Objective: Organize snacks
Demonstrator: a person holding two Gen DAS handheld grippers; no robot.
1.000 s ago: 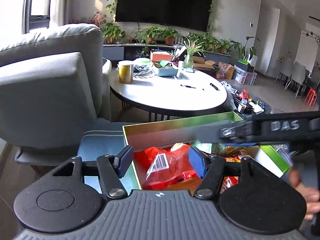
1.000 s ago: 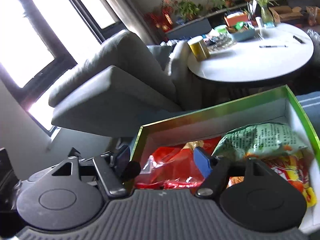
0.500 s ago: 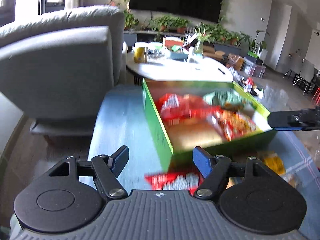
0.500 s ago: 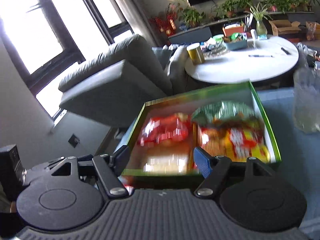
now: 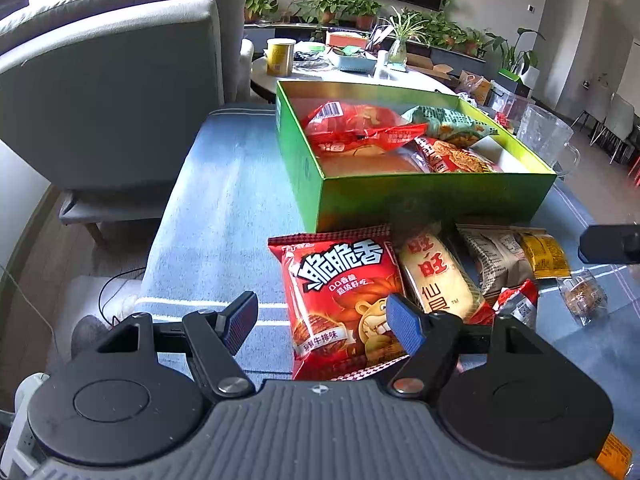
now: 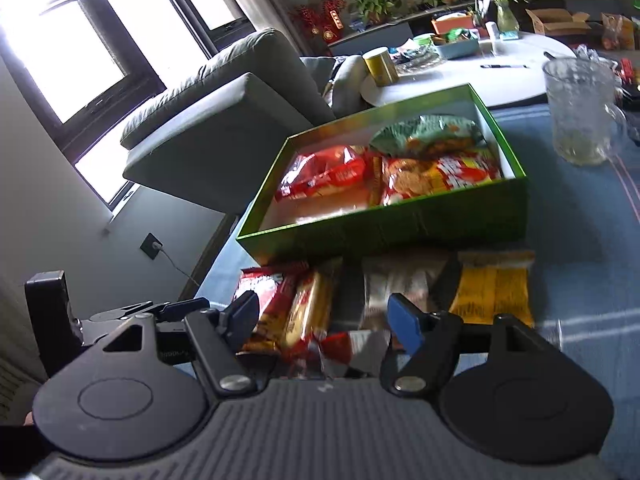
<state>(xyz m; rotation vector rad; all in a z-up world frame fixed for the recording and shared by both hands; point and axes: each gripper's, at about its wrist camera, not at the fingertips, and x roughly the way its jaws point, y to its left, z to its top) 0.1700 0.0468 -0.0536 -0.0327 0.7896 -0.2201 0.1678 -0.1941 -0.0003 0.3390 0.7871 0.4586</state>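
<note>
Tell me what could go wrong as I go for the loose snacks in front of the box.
1. The red snack bag overlaps the rice cracker pack; the open left gripper might drag both.
2. The glass pitcher stands close beside the green box; a wide swing by the right gripper could tip it.

An open green box (image 5: 400,196) holds red and green packets; more snack packets (image 5: 340,300), perhaps six, lie just before it.

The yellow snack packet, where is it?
In the left wrist view, the yellow packet lies at the right, before the green box, beside a brown packet.
</note>
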